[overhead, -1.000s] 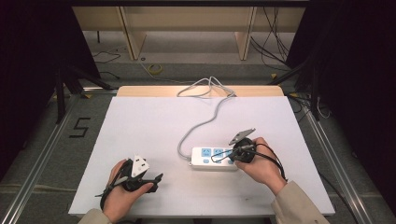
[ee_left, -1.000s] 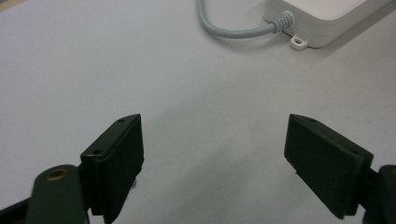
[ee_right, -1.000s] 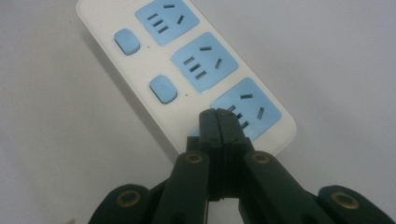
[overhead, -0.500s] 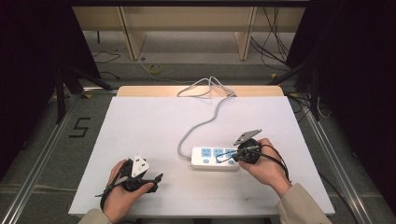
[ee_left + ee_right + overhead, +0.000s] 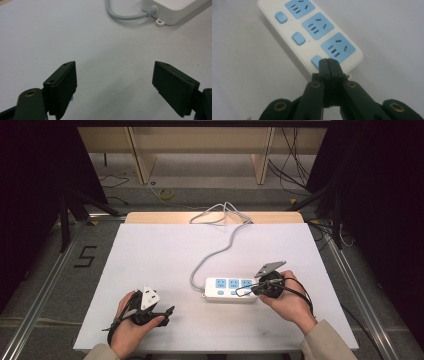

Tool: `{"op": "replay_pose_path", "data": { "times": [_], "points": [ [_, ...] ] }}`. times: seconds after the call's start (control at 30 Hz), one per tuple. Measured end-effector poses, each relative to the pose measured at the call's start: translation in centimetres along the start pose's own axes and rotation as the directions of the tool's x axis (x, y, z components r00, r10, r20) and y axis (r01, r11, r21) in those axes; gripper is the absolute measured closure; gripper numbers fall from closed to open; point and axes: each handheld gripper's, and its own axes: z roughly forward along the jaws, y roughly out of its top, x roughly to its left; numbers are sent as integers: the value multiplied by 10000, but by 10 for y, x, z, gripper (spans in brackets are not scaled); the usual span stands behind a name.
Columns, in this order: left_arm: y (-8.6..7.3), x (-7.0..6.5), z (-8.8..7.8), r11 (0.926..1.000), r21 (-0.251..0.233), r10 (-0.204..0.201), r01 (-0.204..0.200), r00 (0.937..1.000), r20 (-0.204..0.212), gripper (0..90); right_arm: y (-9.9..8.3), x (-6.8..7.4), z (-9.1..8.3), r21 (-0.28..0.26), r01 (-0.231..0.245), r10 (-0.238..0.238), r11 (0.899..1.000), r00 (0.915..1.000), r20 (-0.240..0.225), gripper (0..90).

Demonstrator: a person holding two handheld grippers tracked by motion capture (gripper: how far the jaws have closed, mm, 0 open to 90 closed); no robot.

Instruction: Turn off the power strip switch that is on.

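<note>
Closed right gripper (image 5: 329, 62) at power strip (image 5: 312, 32) end switch (image 5: 315, 60).

The high view looks from above the person's side, forward and down on the whole table (image 5: 165, 245). The left gripper view sits low and close to the surface, facing across it to the end of the power strip (image 5: 175, 10). The right gripper view looks down steeply, very near, on the same power strip (image 5: 317, 32), which all views share.

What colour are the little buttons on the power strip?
Light blue buttons on the white power strip, clearest in the right gripper view.
</note>
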Motion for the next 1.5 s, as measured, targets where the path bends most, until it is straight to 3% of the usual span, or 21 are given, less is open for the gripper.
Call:
{"op": "replay_pose_path", "data": {
  "times": [0.7, 1.27, 1.5],
  "points": [
    [0, 0, 0, 10000, 29, -30, 30, 10000, -7, 197, -22, -6, -12, -396, -382, 382, 9985, 9993, -26, 865],
    [-1, 1, 0, 9999, 89, -95, 95, 10000, 4, 197, -52, -18, -19, -968, -902, 891, 9912, 9959, -152, 694],
    [-2, 1, 1, 9999, 101, -96, 96, 10000, 18, 197, -67, -21, -20, -1243, -908, 894, 9881, 9959, -164, 611]
  ]
}}
